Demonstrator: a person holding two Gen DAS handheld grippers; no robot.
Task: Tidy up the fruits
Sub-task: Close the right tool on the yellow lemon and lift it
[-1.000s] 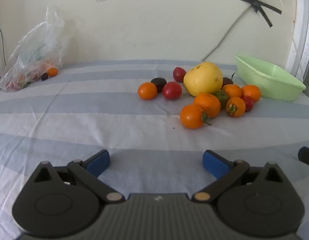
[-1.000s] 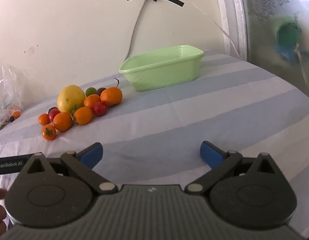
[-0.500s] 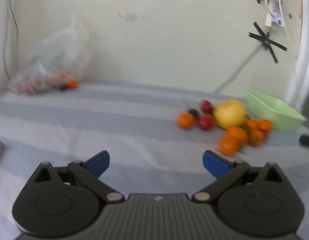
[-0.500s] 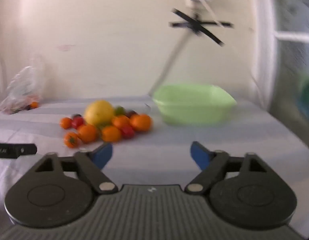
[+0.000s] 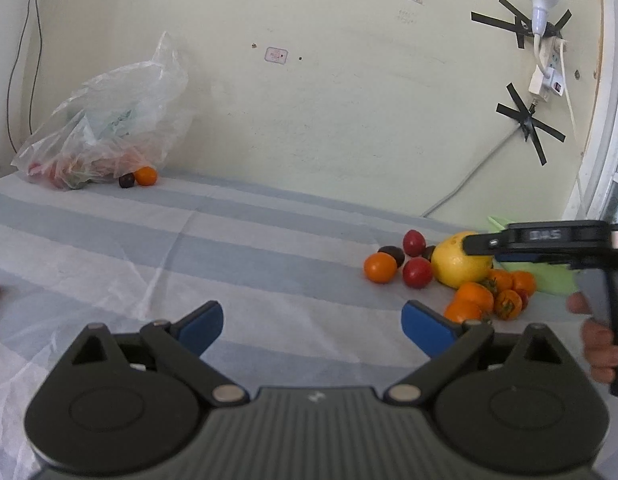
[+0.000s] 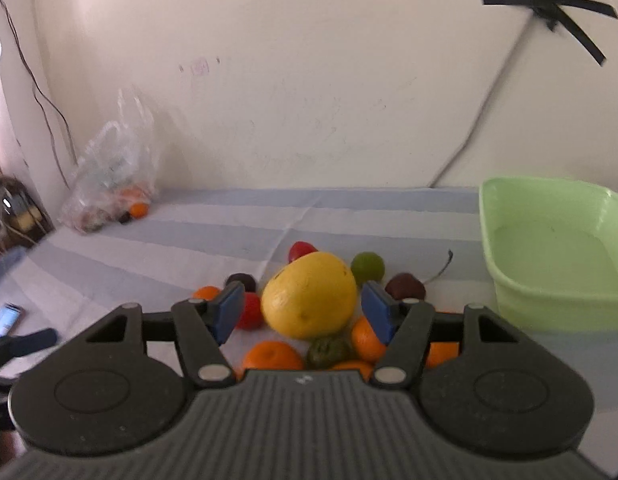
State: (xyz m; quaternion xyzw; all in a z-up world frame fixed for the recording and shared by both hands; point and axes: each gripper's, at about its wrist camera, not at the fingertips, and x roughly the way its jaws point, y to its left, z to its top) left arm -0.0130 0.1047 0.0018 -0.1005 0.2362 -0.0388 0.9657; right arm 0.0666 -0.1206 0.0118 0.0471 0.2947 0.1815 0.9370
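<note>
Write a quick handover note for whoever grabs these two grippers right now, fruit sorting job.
Left gripper: open, holding nothing, over bare striped cloth, left of the fruit pile.
Right gripper: open, fingers on either side of the big yellow fruit, not closed on it.
Green tub: nothing visible inside, right of the pile.
Small orange fruits, red ones and dark ones lie on the cloth.
Done: nothing sorted yet.
Left: probably close on the yellow fruit, then move the rest.
</note>
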